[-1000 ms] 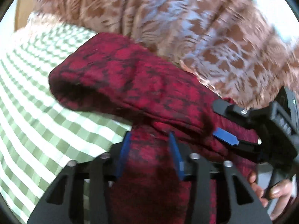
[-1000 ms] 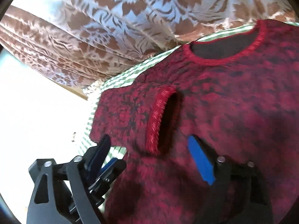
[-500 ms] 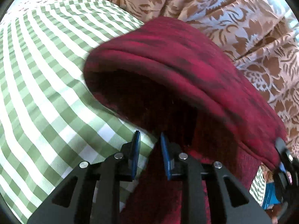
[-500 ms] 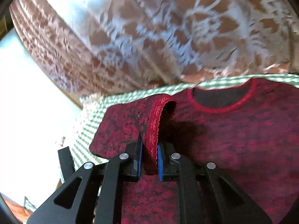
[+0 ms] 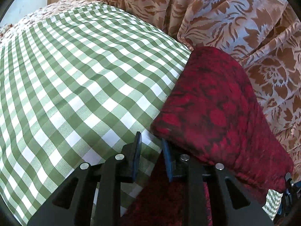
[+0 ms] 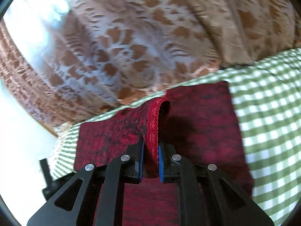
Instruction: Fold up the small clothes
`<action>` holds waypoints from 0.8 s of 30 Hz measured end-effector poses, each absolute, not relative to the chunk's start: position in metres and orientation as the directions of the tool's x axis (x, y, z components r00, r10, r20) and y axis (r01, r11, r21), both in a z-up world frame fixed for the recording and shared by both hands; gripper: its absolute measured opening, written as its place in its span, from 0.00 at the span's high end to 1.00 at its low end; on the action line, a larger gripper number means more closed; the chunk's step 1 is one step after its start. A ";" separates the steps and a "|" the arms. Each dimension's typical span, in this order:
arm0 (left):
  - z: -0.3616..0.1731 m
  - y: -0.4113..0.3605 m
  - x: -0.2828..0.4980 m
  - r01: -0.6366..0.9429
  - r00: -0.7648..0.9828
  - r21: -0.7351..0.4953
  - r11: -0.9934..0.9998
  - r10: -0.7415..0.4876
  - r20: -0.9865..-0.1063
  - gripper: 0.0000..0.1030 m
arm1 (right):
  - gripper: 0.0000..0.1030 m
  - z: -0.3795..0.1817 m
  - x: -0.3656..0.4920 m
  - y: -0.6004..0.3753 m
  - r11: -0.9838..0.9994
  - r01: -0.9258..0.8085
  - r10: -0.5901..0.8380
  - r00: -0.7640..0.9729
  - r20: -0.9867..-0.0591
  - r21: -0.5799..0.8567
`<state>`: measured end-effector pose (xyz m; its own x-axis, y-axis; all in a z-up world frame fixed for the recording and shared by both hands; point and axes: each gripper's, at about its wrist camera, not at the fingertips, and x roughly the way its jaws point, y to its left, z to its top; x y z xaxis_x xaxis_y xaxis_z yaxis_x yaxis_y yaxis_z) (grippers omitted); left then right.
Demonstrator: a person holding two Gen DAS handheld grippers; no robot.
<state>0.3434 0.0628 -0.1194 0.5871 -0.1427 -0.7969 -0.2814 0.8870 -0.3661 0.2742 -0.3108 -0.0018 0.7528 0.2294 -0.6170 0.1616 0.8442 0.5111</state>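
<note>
A dark red knitted garment point(image 5: 216, 113) lies on a green-and-white checked cloth point(image 5: 75, 75), one side folded over itself in a long roll. My left gripper point(image 5: 152, 150) sits at the near end of that fold. Its jaws are narrow, with red fabric between the pads near their base, draped over the right finger, and checked cloth showing at the tips. In the right wrist view my right gripper point(image 6: 150, 146) is shut on the garment's bright red trimmed edge point(image 6: 153, 124), lifted above the flat part of the garment point(image 6: 203, 124).
A brown-and-pale floral curtain point(image 5: 244, 28) hangs close behind the table along the garment's far side, also filling the top of the right wrist view as the curtain point(image 6: 131, 47). Checked cloth point(image 6: 272, 113) stretches to the right of the garment. A floral cover point(image 5: 28, 22) lies at the far left.
The right gripper closed on the trimmed edge and carried it sideways, so the neckline is now out of its view. In the left view the raised fold swung over to the right.
</note>
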 end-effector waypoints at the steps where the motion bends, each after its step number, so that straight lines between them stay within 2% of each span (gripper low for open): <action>1: -0.119 0.061 0.344 -0.279 0.586 -0.361 0.890 -0.140 -0.798 0.78 | 0.89 -0.007 0.273 -0.315 0.843 0.179 0.219 0.747 -0.628 0.507; 7: -0.116 0.067 0.333 -0.256 0.580 -0.340 0.905 -0.138 -0.803 0.80 | 0.89 -0.037 0.269 -0.338 0.822 0.276 0.179 0.705 -0.686 0.499; 12: -0.100 0.074 0.301 -0.207 0.607 -0.351 0.913 -0.161 -0.778 0.80 | 0.89 -0.048 0.263 -0.344 0.809 0.297 0.181 0.694 -0.697 0.507; 17: -0.071 0.068 0.289 -0.101 0.680 -0.346 0.933 -0.189 -0.708 0.78 | 0.89 -0.044 0.258 -0.346 0.823 0.309 0.150 0.689 -0.709 0.476; 22: -0.058 0.044 0.305 0.001 0.687 -0.328 0.945 -0.239 -0.686 0.78 | 0.90 -0.050 0.254 -0.351 0.827 0.342 0.119 0.670 -0.733 0.447; 24: -0.056 0.034 0.309 0.040 0.681 -0.322 0.946 -0.262 -0.684 0.78 | 0.94 -0.044 0.254 -0.349 0.845 0.346 0.084 0.667 -0.741 0.407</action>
<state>0.3089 0.0342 -0.0559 0.6809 -0.2620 -0.6839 0.0405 0.9459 -0.3221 0.2538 -0.3485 -0.0442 0.6666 0.0842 -0.7407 0.3458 0.8453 0.4073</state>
